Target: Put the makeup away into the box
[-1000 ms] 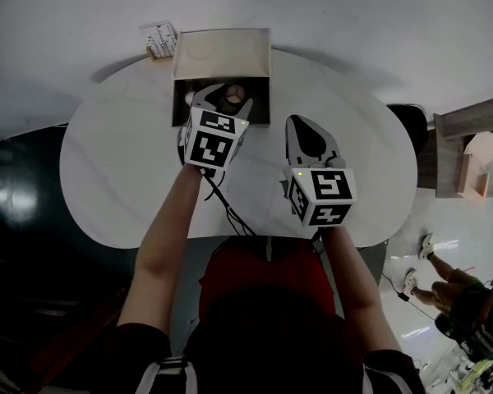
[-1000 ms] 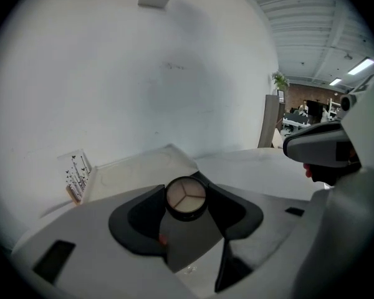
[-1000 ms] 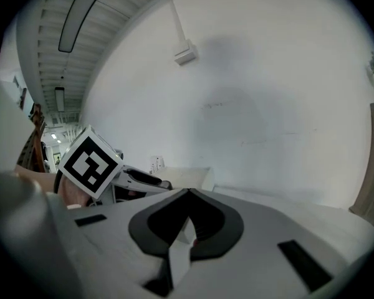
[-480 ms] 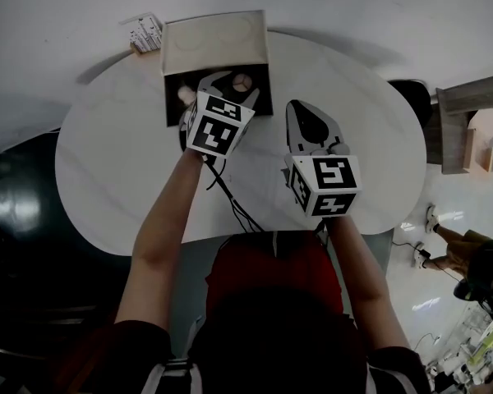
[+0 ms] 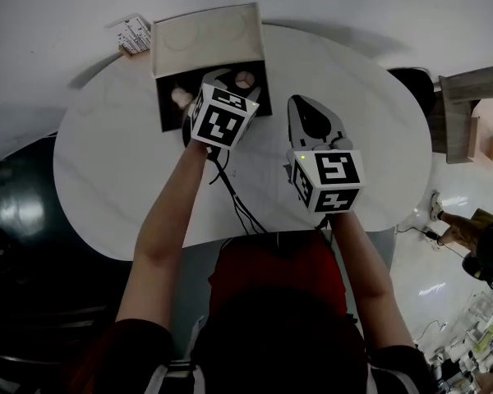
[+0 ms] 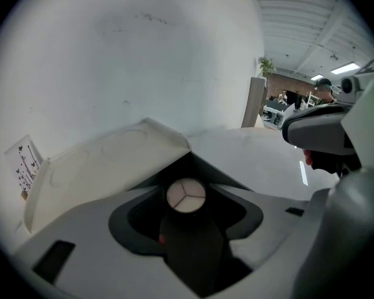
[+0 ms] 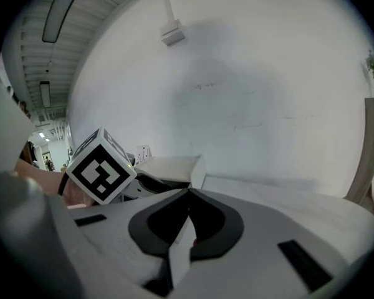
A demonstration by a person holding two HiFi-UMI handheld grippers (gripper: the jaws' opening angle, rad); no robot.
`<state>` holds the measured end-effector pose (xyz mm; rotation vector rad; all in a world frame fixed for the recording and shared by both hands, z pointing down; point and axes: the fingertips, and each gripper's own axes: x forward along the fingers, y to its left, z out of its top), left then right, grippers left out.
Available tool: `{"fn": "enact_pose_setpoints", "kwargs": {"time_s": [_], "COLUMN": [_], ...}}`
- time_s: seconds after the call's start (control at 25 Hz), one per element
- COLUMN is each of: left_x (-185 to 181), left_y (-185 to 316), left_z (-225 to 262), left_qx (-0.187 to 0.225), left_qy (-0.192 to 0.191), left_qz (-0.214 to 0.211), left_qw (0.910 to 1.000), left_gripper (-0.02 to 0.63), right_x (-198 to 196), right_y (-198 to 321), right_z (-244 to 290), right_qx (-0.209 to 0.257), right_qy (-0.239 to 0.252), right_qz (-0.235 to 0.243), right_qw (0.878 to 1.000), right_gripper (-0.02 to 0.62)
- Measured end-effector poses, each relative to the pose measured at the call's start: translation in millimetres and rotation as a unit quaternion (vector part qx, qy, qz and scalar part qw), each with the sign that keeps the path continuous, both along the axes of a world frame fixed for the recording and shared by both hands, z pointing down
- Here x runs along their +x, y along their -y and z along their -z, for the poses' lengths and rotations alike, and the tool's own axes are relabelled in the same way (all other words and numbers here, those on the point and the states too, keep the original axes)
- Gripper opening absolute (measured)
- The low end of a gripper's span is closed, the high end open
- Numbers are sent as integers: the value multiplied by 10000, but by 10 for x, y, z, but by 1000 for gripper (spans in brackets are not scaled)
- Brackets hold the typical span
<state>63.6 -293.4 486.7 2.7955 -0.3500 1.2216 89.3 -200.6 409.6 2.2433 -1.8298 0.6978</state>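
Makeup pot (image 5: 245, 79), small and round, dark body w/ a pale lid split into three: it sits between the jaws of the left gripper (image 5: 232, 83), which are clenched round it, over the right part of the box's dark inside; whether it touches the bottom can't be told.

Far left, a small white printed card (image 5: 133, 33) stands at the back edge of the white oval table (image 5: 107, 171), just beside the box's left corner; next comes the cream square cardboard box (image 5: 205, 33), lid flipped back toward the wall, dark interior open to the person; in the left part of that interior lies a second pale round item (image 5: 181, 97), well apart from the held pot.

In the left gripper view the pot's three-part lid faces up in the hollow btw. the jaws, w/ the box lid rising just behind and to the left.

A thin black cable (image 5: 234, 208) trails from the left gripper across the tabletop toward the person's red top (image 5: 263, 277).

Right of the box, apart from it, the right gripper (image 5: 300, 103) is held above bare tabletop; its own view shows the jaws pressed together, tips meeting, nothing btw. them; the left gripper's marker cube (image 7: 100, 173) shows at that view's left, box just behind it.

Far right, beyond the table, stands pale wooden furniture (image 5: 476, 105).
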Motion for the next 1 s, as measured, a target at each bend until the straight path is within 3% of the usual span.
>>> {"fn": "enact_pose_setpoints", "kwargs": {"time_s": [0.56, 0.76, 1.0], "left_x": [51, 71, 89], "left_y": [-3, 11, -3], "left_z": [-169, -146, -187], "left_qx": [-276, -139, -304], "left_qy": [318, 432, 537], "left_qz": [-53, -229, -355], "left_qw": [9991, 9987, 9975], "left_gripper": [235, 236, 235], "right_x": [26, 28, 30], "right_y": [67, 92, 138], "right_z": [-129, -129, -161], "right_qx": [-115, -142, -187], "right_qy": [79, 80, 100], "right_qz": [7, 33, 47], "right_qw": [9999, 9999, 9998], "right_gripper": [14, 14, 14]}}
